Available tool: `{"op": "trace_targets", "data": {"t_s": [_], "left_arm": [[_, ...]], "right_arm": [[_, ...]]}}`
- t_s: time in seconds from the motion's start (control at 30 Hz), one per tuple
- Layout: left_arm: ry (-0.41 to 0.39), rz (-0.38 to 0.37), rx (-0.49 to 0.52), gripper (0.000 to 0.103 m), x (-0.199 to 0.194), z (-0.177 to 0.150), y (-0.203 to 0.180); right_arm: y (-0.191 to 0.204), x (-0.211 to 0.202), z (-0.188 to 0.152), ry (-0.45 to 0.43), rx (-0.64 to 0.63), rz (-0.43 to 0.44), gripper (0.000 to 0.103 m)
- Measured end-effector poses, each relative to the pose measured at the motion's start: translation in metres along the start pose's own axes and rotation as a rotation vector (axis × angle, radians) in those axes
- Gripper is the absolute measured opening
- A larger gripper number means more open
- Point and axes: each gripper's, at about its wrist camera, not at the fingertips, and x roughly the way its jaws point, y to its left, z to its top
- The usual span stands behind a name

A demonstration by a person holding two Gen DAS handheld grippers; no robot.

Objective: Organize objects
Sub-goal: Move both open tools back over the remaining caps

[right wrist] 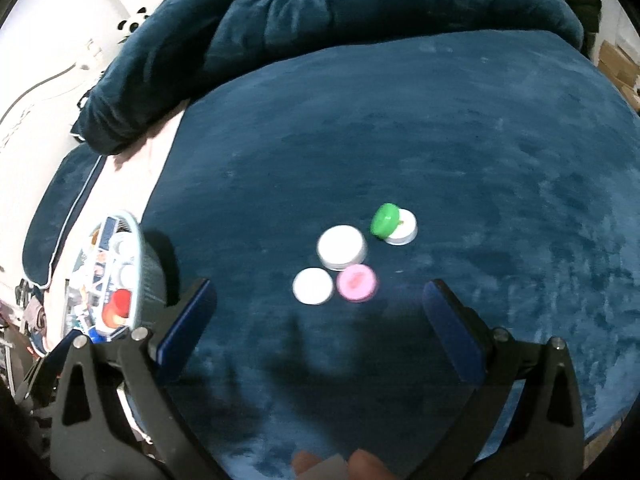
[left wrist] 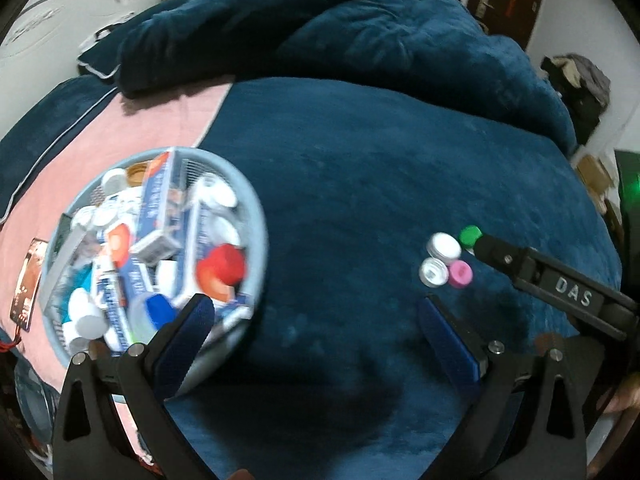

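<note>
Grippers both spread wide w/ nothing between fingers, left gripper [left wrist: 316,312] & right gripper [right wrist: 320,300] over blue bed cover [right wrist: 440,140], caps beyond mid-cover: pink cap [right wrist: 356,282], white caps [right wrist: 341,246], green cap [right wrist: 385,220] tilted on another, basket [left wrist: 256,216] at cover's left edge.

- Basket [left wrist: 256,216], left wrist view, 8 o'clock: contents motion-blurred; box print illegible; near rim hidden behind a gripper finger [left wrist: 188,332].
- Basket, right wrist view, 9 o'clock: only partly visible.
- Pink cap [right wrist: 356,282]: blurred; marking unreadable.
- White cap [right wrist: 404,227]: partly covered by green cap [right wrist: 385,220].
</note>
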Motion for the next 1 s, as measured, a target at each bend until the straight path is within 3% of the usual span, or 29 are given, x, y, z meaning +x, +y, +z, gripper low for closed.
{"op": "trace_targets", "data": {"t_s": [0.27, 0.6, 1.0], "left_arm": [[0.061, -0.071, 0.078, 0.103, 0.022, -0.013, -0.042], [0.193, -0.139, 0.084, 0.103, 0.066, -0.032, -0.069], [0.261, -0.119, 0.022, 0.103, 0.105, -0.043, -0.059]], "right_arm": [[-0.036, 0.003, 0.002, 0.020, 0.063, -0.062, 0.103], [-0.075, 0.010, -0.003, 0.067, 0.126, -0.130, 0.103], [-0.089, 0.028, -0.013, 0.151, 0.113, -0.187, 0.103]]}}
